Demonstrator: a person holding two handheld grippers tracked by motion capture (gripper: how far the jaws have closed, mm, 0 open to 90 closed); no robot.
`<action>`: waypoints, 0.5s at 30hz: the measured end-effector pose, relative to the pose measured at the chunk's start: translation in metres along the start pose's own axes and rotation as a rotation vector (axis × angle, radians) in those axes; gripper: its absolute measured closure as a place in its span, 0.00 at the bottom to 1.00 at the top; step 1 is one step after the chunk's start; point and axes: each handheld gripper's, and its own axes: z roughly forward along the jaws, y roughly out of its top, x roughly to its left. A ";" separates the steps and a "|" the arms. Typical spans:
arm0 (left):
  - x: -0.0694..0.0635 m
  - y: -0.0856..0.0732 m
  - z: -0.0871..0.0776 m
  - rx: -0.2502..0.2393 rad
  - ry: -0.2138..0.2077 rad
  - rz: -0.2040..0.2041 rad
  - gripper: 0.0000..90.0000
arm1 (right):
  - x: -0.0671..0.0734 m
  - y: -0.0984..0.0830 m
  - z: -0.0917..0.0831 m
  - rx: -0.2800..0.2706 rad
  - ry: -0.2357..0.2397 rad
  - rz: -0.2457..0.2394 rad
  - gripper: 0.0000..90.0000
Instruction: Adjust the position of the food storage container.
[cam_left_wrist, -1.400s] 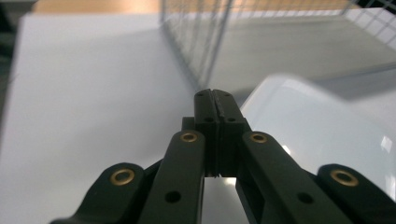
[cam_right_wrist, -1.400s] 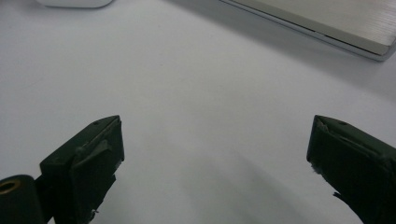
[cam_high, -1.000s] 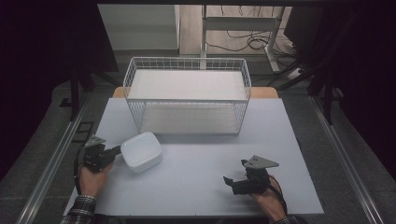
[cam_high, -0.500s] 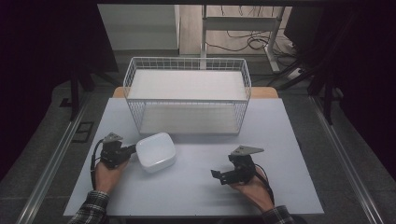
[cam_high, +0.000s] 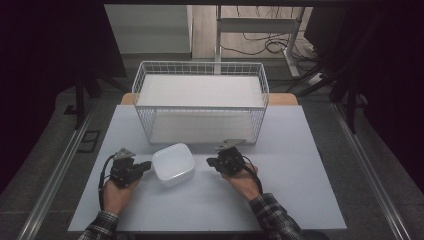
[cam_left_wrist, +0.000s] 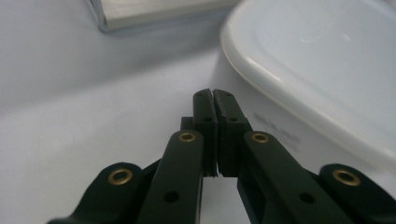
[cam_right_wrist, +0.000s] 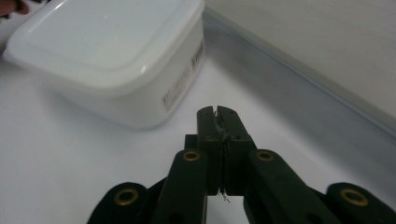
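Observation:
A white lidded plastic container (cam_high: 173, 163) sits on the pale table (cam_high: 300, 150) in front of the wire basket. My left gripper (cam_high: 145, 165) is at its left side, jaws shut, tips right against the container wall (cam_left_wrist: 327, 60). My right gripper (cam_high: 211, 162) is a short way off to its right, jaws shut with nothing between them. In the right gripper view the container (cam_right_wrist: 112, 56) lies ahead and to the left, a barcode label on its side, and the gripper (cam_right_wrist: 217, 112) points past its corner. The left gripper (cam_left_wrist: 214, 95) holds nothing.
A white wire basket (cam_high: 200, 102) with a pale board inside stands at the back middle of the table. Its lower frame (cam_right_wrist: 299, 70) runs close on the right of my right gripper. Dark floor rails flank the table on both sides.
Both grippers moved inward toward the table's middle. The container slid right and toward the basket along with the left gripper. The right gripper came left and forward, close to the container.

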 end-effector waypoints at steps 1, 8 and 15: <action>-0.002 -0.001 -0.001 -0.004 -0.013 -0.006 0.99 | 0.001 0.004 0.006 0.006 0.007 -0.003 0.99; -0.014 0.005 0.008 -0.003 -0.061 0.012 1.00 | 0.002 0.016 0.029 0.023 0.000 -0.023 0.99; -0.034 0.016 0.025 0.005 -0.101 0.049 1.00 | -0.002 0.006 0.012 0.022 -0.009 0.000 0.99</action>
